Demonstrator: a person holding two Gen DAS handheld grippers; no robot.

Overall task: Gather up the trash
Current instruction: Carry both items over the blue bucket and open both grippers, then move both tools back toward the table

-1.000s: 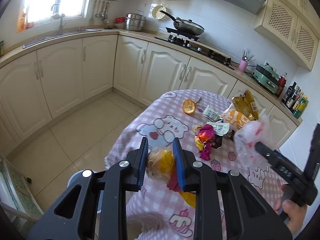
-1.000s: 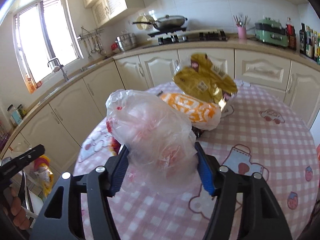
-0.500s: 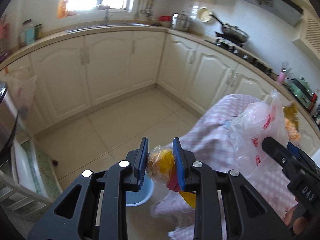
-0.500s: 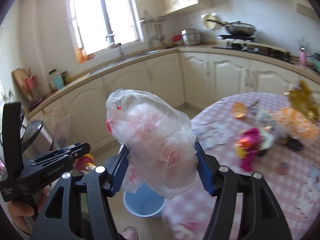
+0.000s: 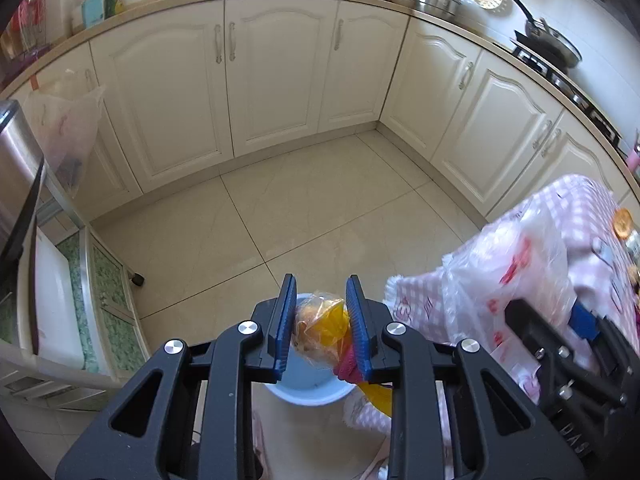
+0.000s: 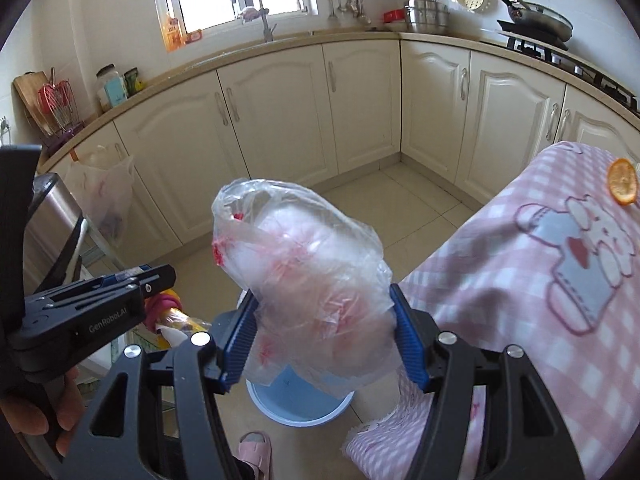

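Cream cabinets curve round the kitchen ahead of both grippers, with tiled floor below. A table under a pink checked cloth stands to the right of the right gripper, its edge hanging just beside the right finger. An orange slice lies on the cloth, far off to the right.

A blue bin sits on the floor, directly beneath both grippers. In the left wrist view its rim shows under the fingers.

The right gripper stands fairly wide, its blue pads pressing from both sides on a crumpled clear bag with red print. The bag bulges up and forward beyond the fingertips, over the bin.

The left gripper is nearly closed, clamped on a small wrapper bundle, yellow and clear with a magenta piece at the lower right. The bundle is pinched between the pads above the bin. From the right wrist view this gripper shows at the left, held by a hand.

A pink slipper shows beside the bin, below the right gripper.
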